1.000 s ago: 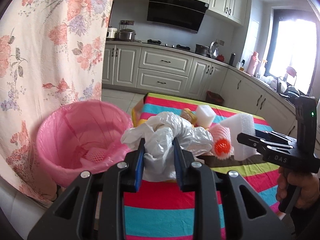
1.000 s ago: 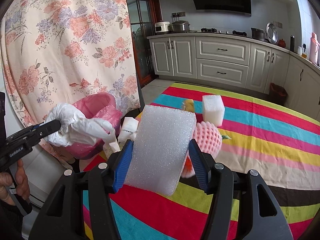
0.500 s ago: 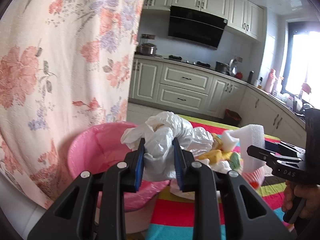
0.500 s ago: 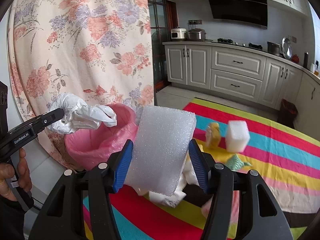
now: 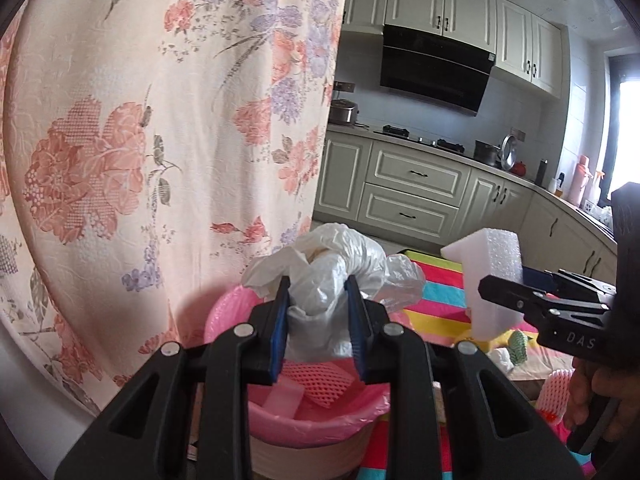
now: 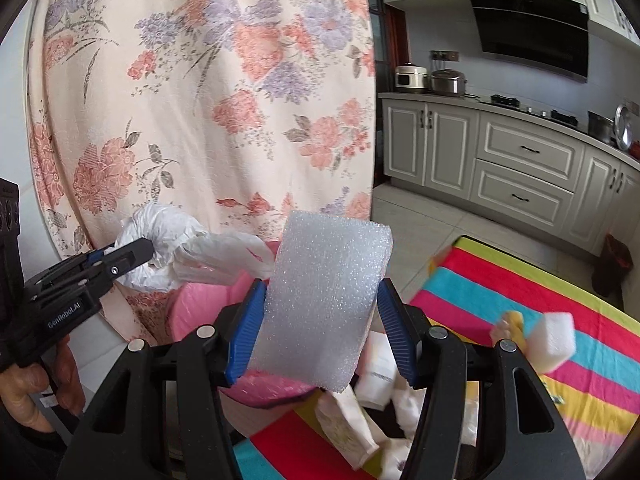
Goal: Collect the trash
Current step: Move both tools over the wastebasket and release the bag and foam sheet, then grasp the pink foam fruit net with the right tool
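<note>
Left hand-held gripper (image 5: 319, 305) clamps plastic bag (image 5: 332, 276) above pink bin (image 5: 304, 420); right hand-held gripper (image 6: 322, 322) clamps foam block (image 6: 324, 304)

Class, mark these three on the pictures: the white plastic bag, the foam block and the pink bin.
white plastic bag (image 5: 320, 276), left wrist view, crumpled middle between the fingers.
foam block (image 6: 324, 300), right wrist view, centre of its front face.
pink bin (image 5: 320, 426), left wrist view, near rim.

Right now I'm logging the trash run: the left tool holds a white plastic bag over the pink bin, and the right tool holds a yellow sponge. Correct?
Not quite: the right tool holds a white foam block, as the right wrist view shows. The left tool does hold the white plastic bag over the pink bin.
</note>
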